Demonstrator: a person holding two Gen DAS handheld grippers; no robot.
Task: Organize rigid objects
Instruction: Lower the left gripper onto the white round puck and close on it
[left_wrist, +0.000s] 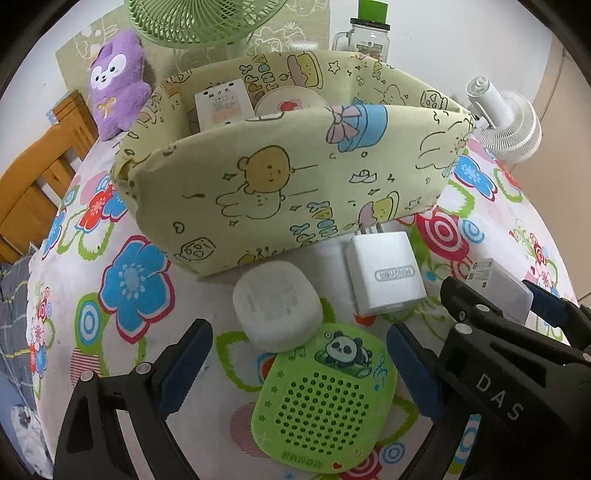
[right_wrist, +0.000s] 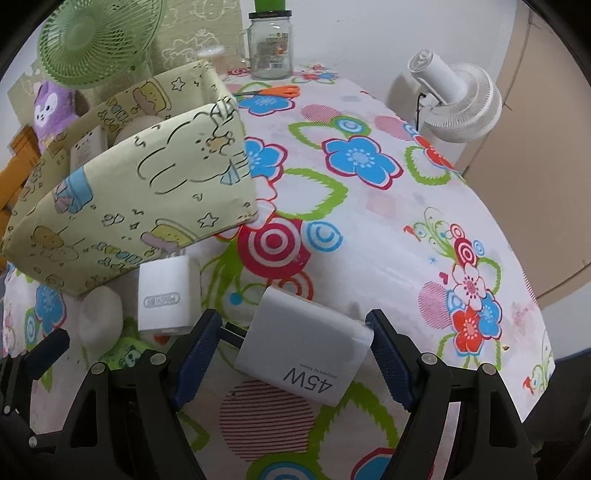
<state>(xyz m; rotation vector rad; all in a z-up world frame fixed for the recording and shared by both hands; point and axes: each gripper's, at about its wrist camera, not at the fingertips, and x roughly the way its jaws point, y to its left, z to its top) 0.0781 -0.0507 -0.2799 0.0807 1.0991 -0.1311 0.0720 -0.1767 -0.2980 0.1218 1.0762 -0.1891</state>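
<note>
Two claws sit over the flowered tabletop (right_wrist: 369, 229), each straddling a different thing. The right claw (right_wrist: 295, 354) has the grey 45W charger (right_wrist: 303, 354) between its blue pads (right_wrist: 195, 354); the far pad looks to touch the charger's corner, while on the near side a gap shows, with the charger's prongs pointing into it. So it is closing around the charger rather than clearly clamped on it. The charger lies skewed, its long axis running diagonally across the claw's line, and the fabric basket (right_wrist: 122, 206) stands ahead and to the left.

The left claw (left_wrist: 299, 373) is wide open and holds nothing; the green panda speaker (left_wrist: 321, 406) lies flat between its pads without touching them. Just beyond are a white rounded case (left_wrist: 277, 310) and a white plug adapter (left_wrist: 386, 273), both close against the front wall of the basket, which already holds a box (left_wrist: 221, 101) and a round tin (left_wrist: 288, 101). Judging by this, the right claw is nearer a lift into the basket.
</note>
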